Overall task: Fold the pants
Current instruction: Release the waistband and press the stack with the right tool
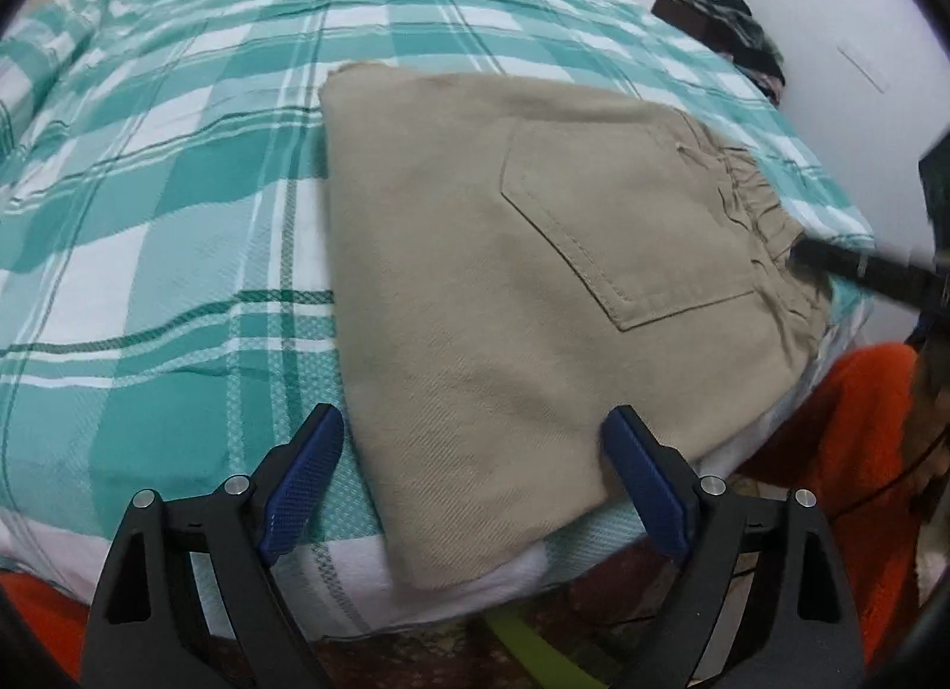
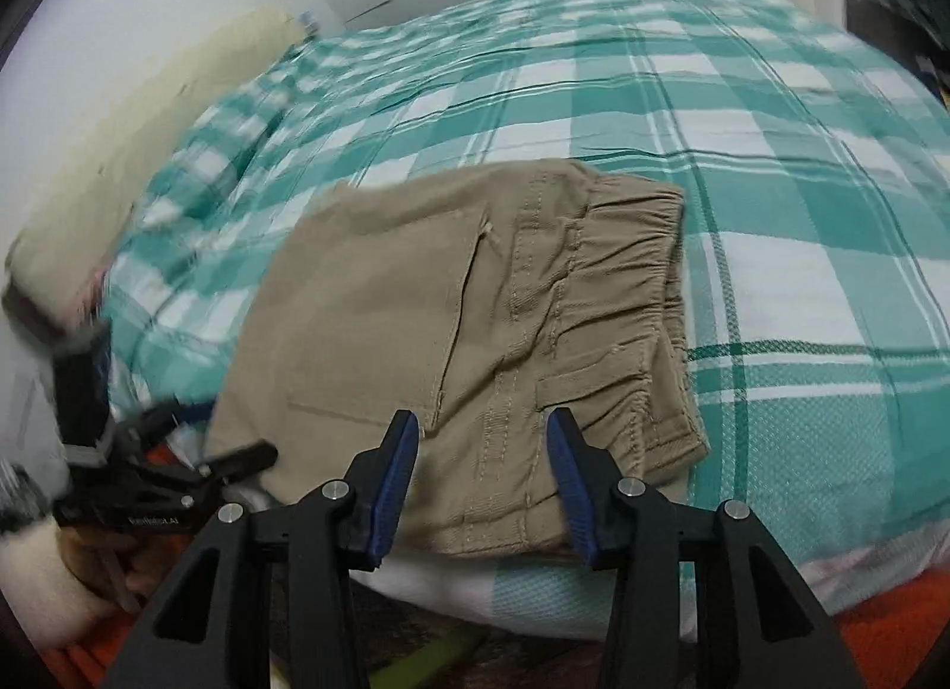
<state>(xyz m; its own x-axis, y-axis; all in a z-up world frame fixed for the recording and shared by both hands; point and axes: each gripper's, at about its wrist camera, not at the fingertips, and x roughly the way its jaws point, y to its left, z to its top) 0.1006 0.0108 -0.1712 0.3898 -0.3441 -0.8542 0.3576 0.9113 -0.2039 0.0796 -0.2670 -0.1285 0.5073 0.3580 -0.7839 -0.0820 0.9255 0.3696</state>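
Observation:
The khaki pants (image 1: pixel 504 285) lie folded into a flat packet on the teal plaid bed cover (image 1: pixel 178 184), near the bed's front edge, back pocket up. My left gripper (image 1: pixel 472 422) hovers wide open over the packet's near corner, and its pads touch no cloth. In the right wrist view the pants (image 2: pixel 386 321) show their elastic waistband on the right. My right gripper (image 2: pixel 482 421) stands partly open above their near edge with nothing pinched. One of its black fingers (image 1: pixel 861 267) reaches over the waistband. A left gripper finger (image 2: pixel 249 454) shows at the packet's left corner.
A cream pillow (image 2: pixel 119 184) lies at the bed's far left. Dark clothes (image 1: pixel 748 36) are piled by the white wall behind the bed. Orange fabric (image 1: pixel 849 410) and a yellow-green strip (image 1: pixel 534 647) lie below the bed's front edge.

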